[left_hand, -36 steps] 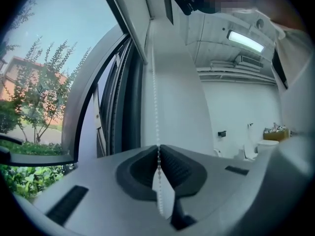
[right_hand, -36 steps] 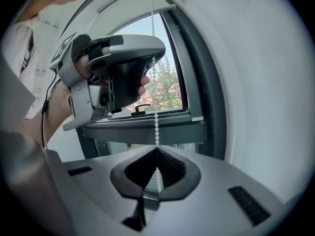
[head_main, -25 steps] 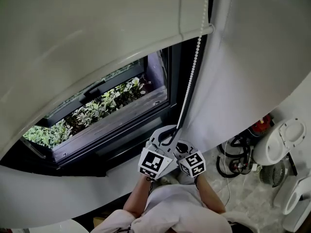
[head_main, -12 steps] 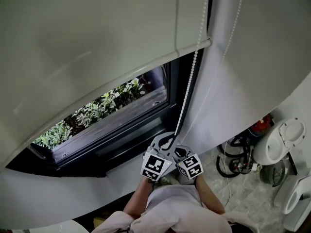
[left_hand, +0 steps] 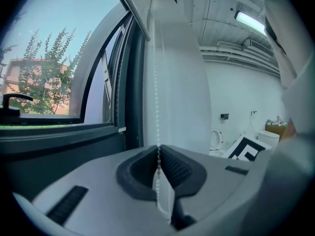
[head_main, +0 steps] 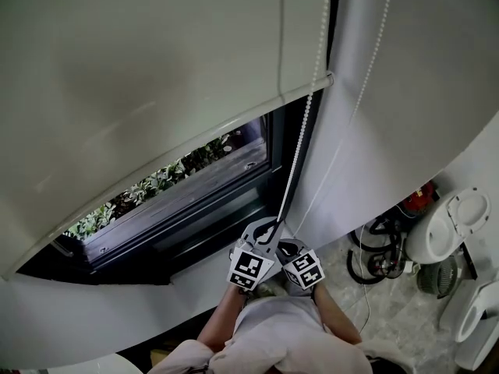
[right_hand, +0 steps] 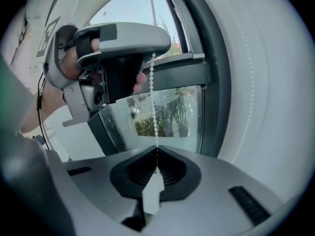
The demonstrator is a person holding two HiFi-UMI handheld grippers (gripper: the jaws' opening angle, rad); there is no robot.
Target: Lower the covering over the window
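Nearest the person, the right tongs (right_hand: 156, 163) is closed tight, its ridged pads pinching the bead chain (right_hand: 153, 102) that runs straight up out of them. Just above it on the same strand the left tongs (left_hand: 158, 154) is likewise clamped, with the beads caught in the narrow seam where its pads meet. Both pairs therefore grip one cord, stacked one over the other and almost touching. From the tongs the chain climbs past the dark frame of the window (head_main: 179, 201), which lies just beyond them, and a second slack strand (head_main: 362, 84) hangs off to the right side. Farther up and beyond, the pale roller blind (head_main: 156, 76) spreads over the greater part of the glass, its bottom bar (head_main: 234, 123) well above the tongs. Between that bar and the sill (head_main: 195, 197) a band of pane is uncovered, with green plants (head_main: 156, 181) showing through. I judge the lowering well past halfway. What remains is more downward pulls on the chain until the bar meets the sill.
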